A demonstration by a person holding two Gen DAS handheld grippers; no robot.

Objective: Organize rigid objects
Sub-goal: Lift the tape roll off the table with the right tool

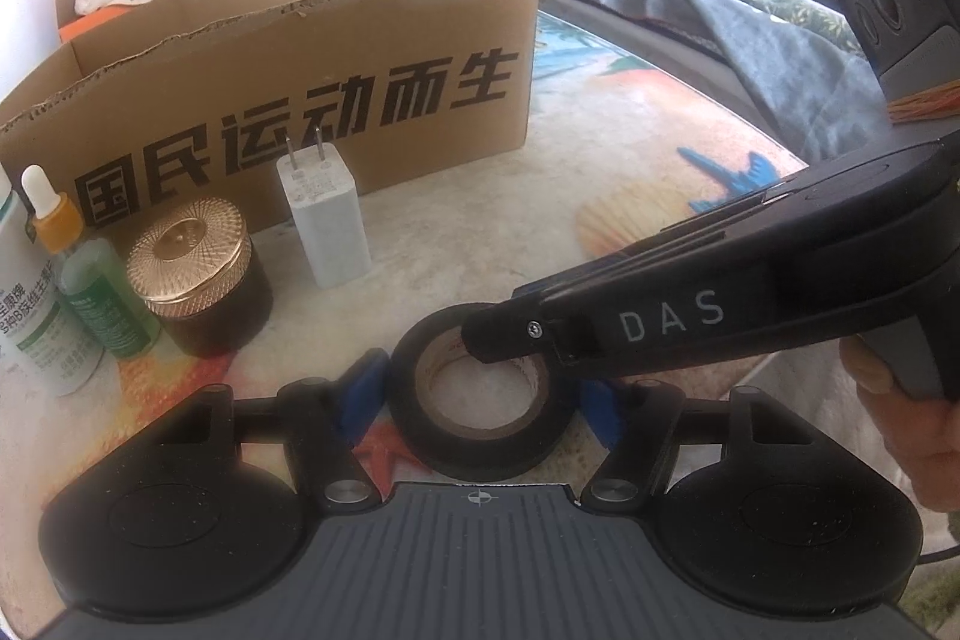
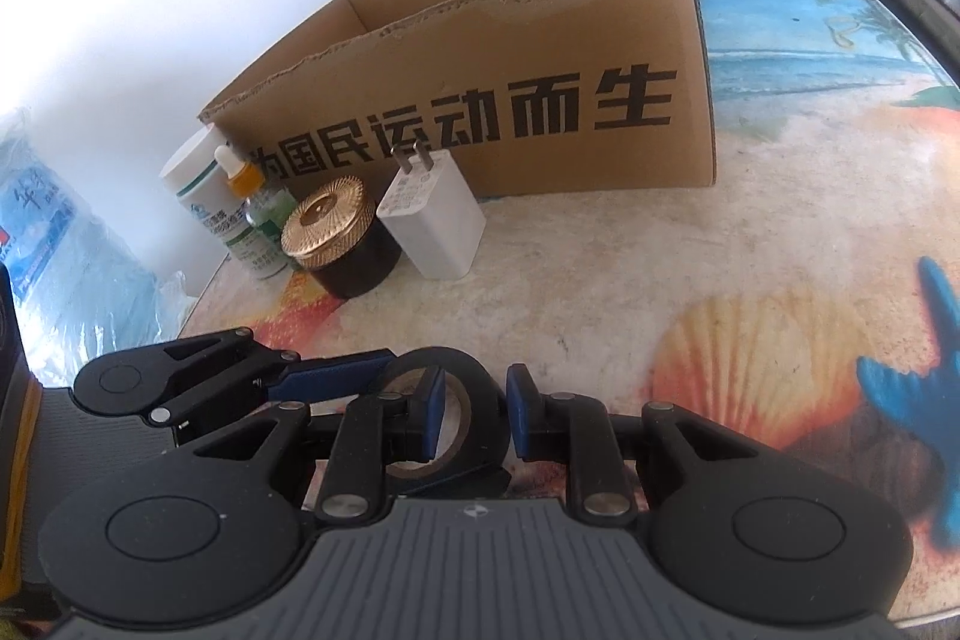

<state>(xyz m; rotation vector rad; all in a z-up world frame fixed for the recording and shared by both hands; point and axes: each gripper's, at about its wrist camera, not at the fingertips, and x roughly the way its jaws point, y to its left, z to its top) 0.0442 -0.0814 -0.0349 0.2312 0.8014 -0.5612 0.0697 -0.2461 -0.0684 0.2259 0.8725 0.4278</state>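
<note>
- Far left on the tabletop point(image 2: 600, 280): white bottle point(image 2: 195, 184), dropper bottle point(image 2: 243, 181), gold-lid jar point(image 2: 336, 235) and charger point(image 2: 435, 220), bunched just in front of the cardboard box point(image 2: 480, 100).
- Left hand-held gripper point(image 1: 480, 394) has its blue pads around the black tape roll point(image 1: 480, 400); I can't tell if they press it.
- Right hand-held gripper point(image 2: 474, 412) is clamped on the roll's wall, 1 finger through the hole.
- Risk: 2 grippers pulling differently could twist the roll free, letting it roll off into the jar.
</note>
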